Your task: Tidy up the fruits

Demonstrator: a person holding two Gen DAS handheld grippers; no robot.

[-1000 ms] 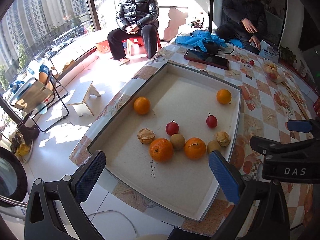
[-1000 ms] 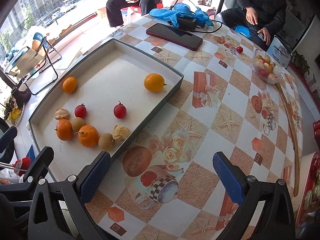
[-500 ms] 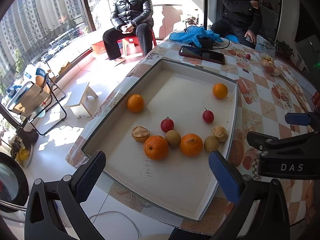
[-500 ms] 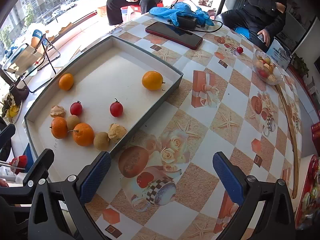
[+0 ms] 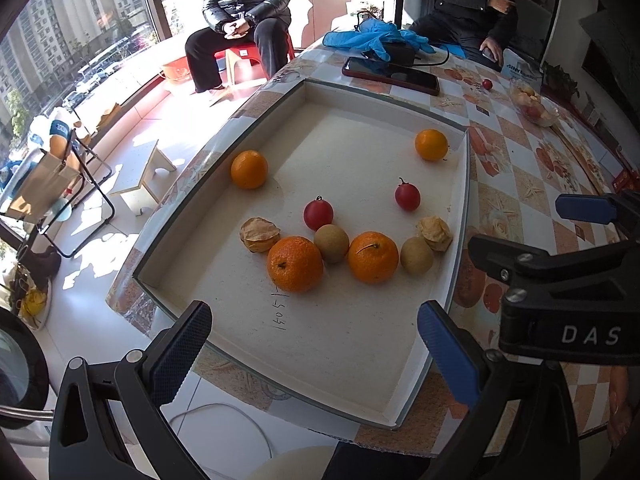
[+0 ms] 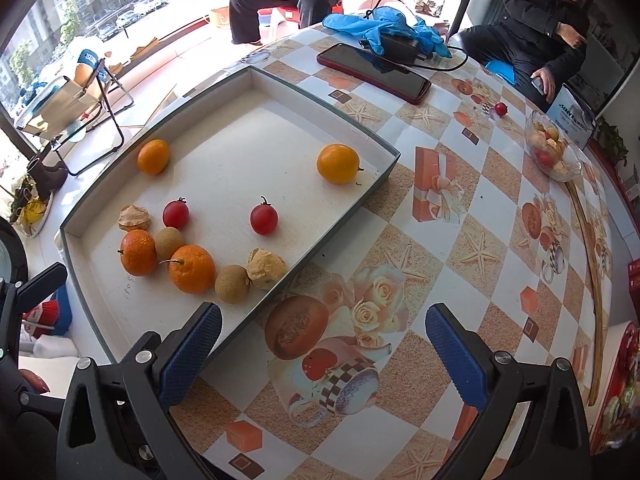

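A shallow white tray (image 5: 360, 364) (image 6: 304, 128) on the patterned table holds several fruits. Near its front lie two mandarins (image 5: 295, 263) (image 6: 192, 269), two brown longans (image 5: 331, 243) (image 6: 232, 284) and two papery husked fruits (image 5: 259, 234) (image 6: 266, 268). Behind them sit two red cherry tomatoes (image 5: 407, 196) (image 6: 263, 219) and two smooth oranges (image 5: 431, 144) (image 6: 338, 163). My left gripper (image 5: 314, 344) hangs open over the tray's near edge, holding nothing. My right gripper (image 6: 324, 356) is open and empty over the tablecloth, right of the tray.
A dark phone (image 6: 374, 73), a blue cloth (image 6: 384, 26) with a charger, a loose red tomato (image 6: 501, 109) and a glass fruit bowl (image 6: 554, 152) sit further back on the table. Two seated people are behind it. The table edge drops off at the left.
Both views have shifted slightly, with the tray and fruits a little lower in frame. No fruit has moved and both grippers have stayed open.
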